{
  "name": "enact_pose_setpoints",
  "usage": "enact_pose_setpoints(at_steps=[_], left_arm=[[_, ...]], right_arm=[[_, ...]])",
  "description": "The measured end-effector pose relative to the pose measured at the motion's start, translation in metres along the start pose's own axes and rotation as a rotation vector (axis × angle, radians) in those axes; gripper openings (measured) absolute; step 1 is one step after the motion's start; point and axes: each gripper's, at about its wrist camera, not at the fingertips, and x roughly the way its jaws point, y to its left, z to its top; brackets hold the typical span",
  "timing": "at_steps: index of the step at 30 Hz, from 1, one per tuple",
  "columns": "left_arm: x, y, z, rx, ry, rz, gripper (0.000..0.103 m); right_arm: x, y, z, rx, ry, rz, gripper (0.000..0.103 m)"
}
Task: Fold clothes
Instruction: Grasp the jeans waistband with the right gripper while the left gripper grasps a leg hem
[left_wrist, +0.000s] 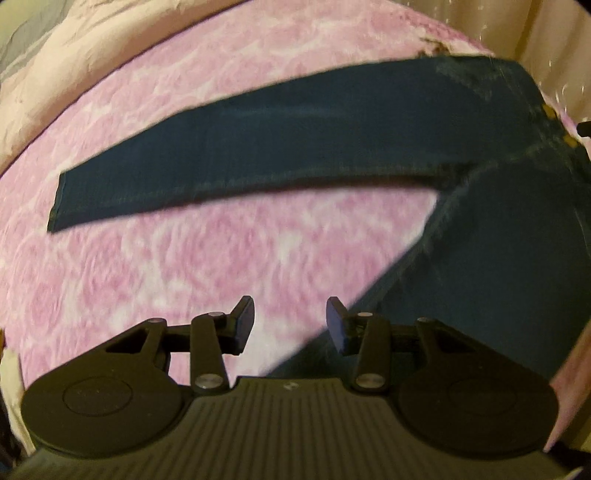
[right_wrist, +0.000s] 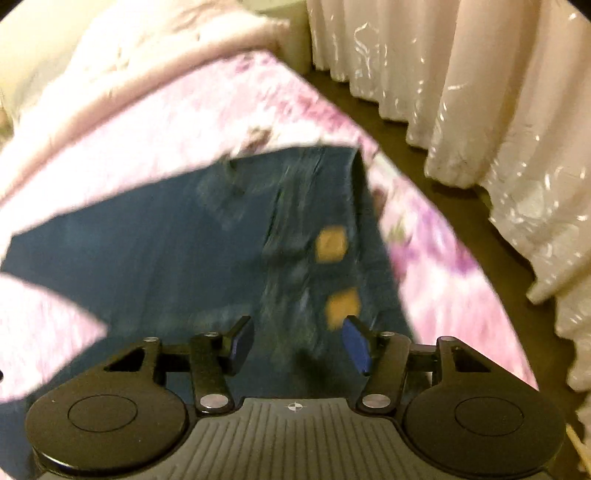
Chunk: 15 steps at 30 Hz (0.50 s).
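Dark blue jeans lie spread on a pink floral bedspread, one leg stretching left and the other running toward the camera at the right. My left gripper hangs open over the bedspread, at the inner edge of the near leg, with nothing between its pads. In the right wrist view the jeans' waist fills the middle, with two yellow patches near the fly. My right gripper is open just above that waist area; its blue pads stand apart and no cloth is pinched. The picture is blurred.
A cream blanket is bunched along the far side of the bed. The bed's edge drops to a dark floor on the right, with pale curtains hanging beyond it.
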Motion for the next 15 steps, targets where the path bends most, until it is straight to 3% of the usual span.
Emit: enact_pose_setpoints(at_steps=[2, 5, 13, 15], left_arm=[[0.01, 0.0, 0.016, -0.015, -0.009, -0.003, 0.039], [0.021, -0.001, 0.037, -0.043, -0.019, -0.012, 0.039], [0.044, -0.017, 0.07, -0.043, -0.032, -0.005, 0.038], [0.049, -0.02, 0.075, -0.041, -0.027, -0.006, 0.039]], right_arm=[[0.015, -0.02, 0.017, 0.016, -0.001, 0.043, 0.057], [0.041, -0.044, 0.038, 0.044, -0.003, 0.097, 0.042], [0.093, -0.09, 0.076, 0.177, -0.012, 0.274, 0.042], [0.1, -0.093, 0.082, 0.183, 0.003, 0.311, 0.0]])
